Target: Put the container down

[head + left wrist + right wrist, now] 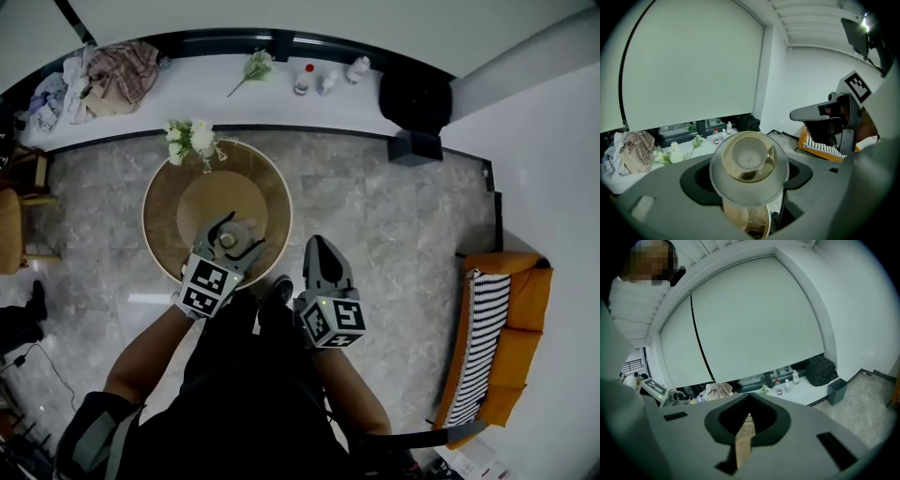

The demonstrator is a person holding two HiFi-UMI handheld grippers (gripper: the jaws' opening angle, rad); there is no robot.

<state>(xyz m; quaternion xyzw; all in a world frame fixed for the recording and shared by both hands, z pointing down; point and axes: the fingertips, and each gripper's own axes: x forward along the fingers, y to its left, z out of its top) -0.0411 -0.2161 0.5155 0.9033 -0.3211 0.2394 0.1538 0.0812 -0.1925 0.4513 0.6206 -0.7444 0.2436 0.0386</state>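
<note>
L gripper (238,236) clamps container (749,164) over round table (159,202); flowers (190,139) at far rim. R gripper (319,246) jaws together, empty. Container base hidden.

The left gripper (238,234) is held out to the far side of the body, its jaws clamped on a container (749,161). The right gripper (317,246) is held just to its right, jaws pressed together with nothing between them. The left forearm (141,354) and right forearm (354,389) are bare.
</note>
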